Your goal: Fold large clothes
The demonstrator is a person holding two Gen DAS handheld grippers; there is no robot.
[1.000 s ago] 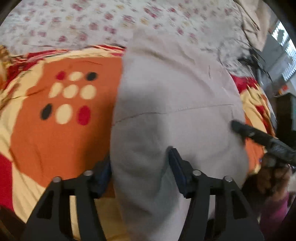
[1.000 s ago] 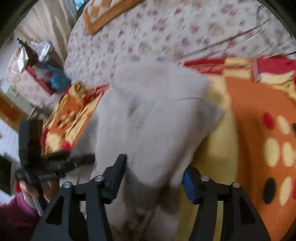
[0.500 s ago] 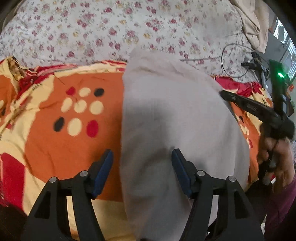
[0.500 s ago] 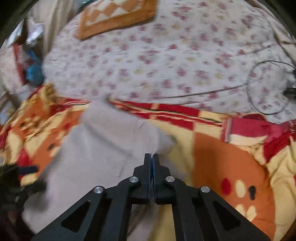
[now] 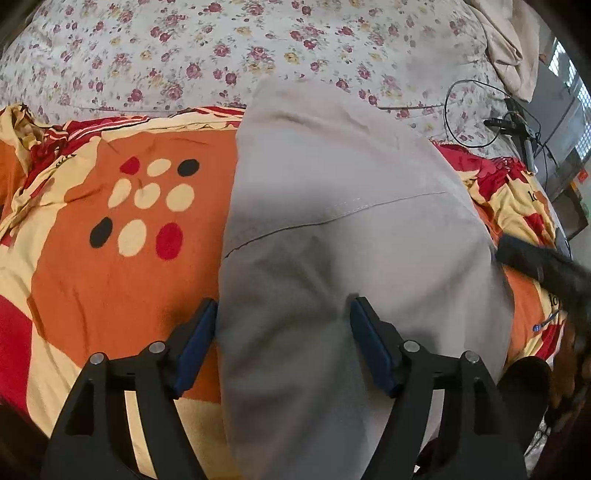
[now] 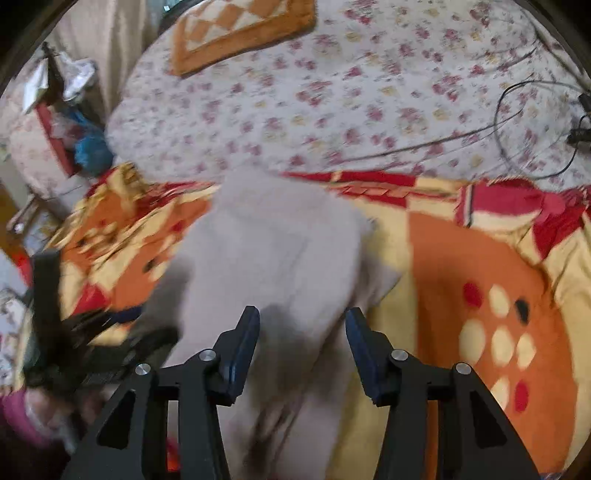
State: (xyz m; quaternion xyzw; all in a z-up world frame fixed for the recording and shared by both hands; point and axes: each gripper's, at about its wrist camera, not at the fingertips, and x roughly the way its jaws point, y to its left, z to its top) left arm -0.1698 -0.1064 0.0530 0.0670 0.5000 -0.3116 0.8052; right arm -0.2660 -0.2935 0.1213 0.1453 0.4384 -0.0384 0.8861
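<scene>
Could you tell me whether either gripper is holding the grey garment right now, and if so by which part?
Nothing is held. The left gripper and right gripper both stand open over the grey garment, jaws just opening, pads off the cloth.

I see a pale grey cloth garment [image 5: 354, 229], matt and softly napped, with a stitched seam running across it. Under it lies a bright orange, red and cream printed blanket [image 5: 110, 266], a thick matt cloth with shallow creases. Beyond that the white bedsheet with small red flowers [image 5: 177, 55] looks like thin, smooth cotton. My left tongs [image 5: 280, 343] are matt black plastic with small shiny metal screws and dull blue rubbery pads [image 5: 195, 343]; the right tongs [image 6: 301, 345] look the same. An orange and cream checked mat [image 6: 240, 29] looks woolly and rough. A thin black cable [image 5: 465, 110] has a slight sheen.
</scene>
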